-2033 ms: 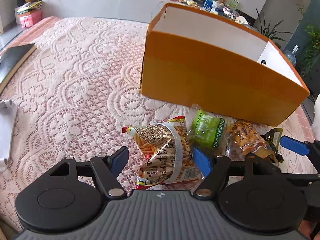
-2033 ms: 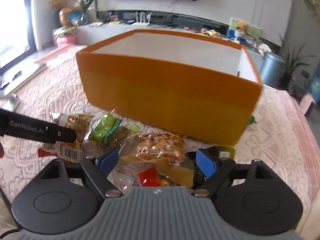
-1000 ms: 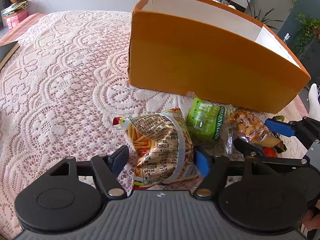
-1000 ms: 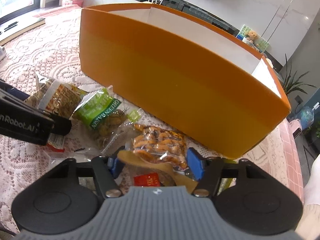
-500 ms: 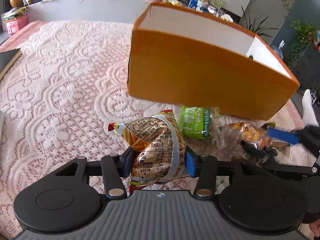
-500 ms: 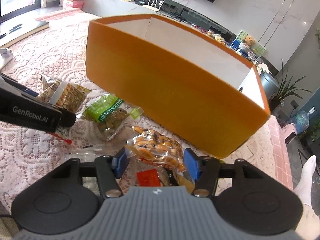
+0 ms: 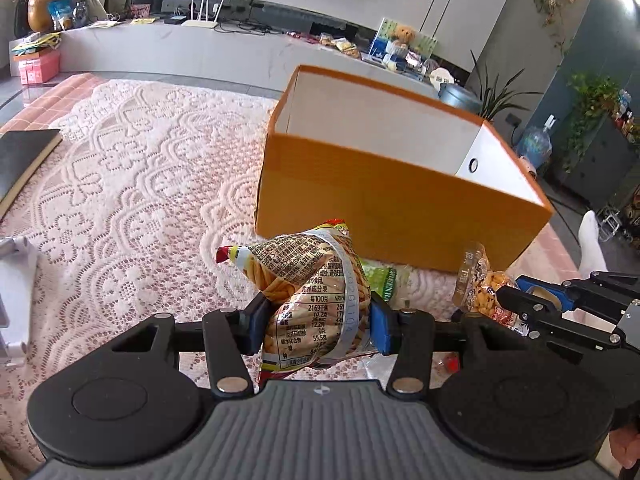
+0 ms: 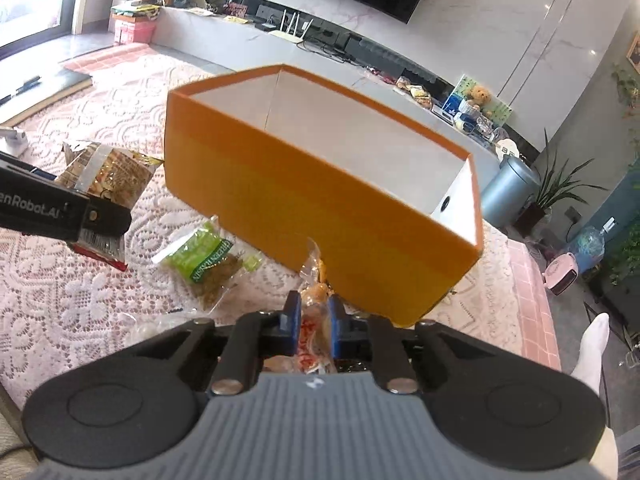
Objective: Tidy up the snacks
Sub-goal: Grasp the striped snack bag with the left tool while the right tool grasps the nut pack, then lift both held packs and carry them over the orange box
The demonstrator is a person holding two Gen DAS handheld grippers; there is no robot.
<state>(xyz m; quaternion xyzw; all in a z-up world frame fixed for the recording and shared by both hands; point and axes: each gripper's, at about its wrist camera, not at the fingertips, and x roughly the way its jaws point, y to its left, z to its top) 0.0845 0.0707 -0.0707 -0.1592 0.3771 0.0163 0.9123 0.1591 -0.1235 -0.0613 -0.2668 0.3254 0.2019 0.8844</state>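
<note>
An open orange box (image 7: 400, 192) with a white inside stands on the lace tablecloth; it also shows in the right wrist view (image 8: 320, 200). My left gripper (image 7: 316, 322) is shut on a gold crisp bag (image 7: 312, 280) and holds it above the cloth, in front of the box; the bag also shows in the right wrist view (image 8: 112, 172). My right gripper (image 8: 314, 316) is shut on a clear nut packet (image 8: 314, 292), lifted before the box's near wall; the packet also shows in the left wrist view (image 7: 484, 284). A green raisin packet (image 8: 204, 258) lies on the cloth.
A dark book (image 7: 20, 156) lies at the table's left edge. A white object (image 7: 12, 280) sits at the near left. A long grey counter (image 7: 200, 52) runs behind the table. A grey bin (image 8: 508, 188) and potted plants stand to the right.
Both grippers closed on their packets and lifted them off the cloth. The right gripper's jaws narrowed tightly on the nut packet. The green packet stayed on the cloth.
</note>
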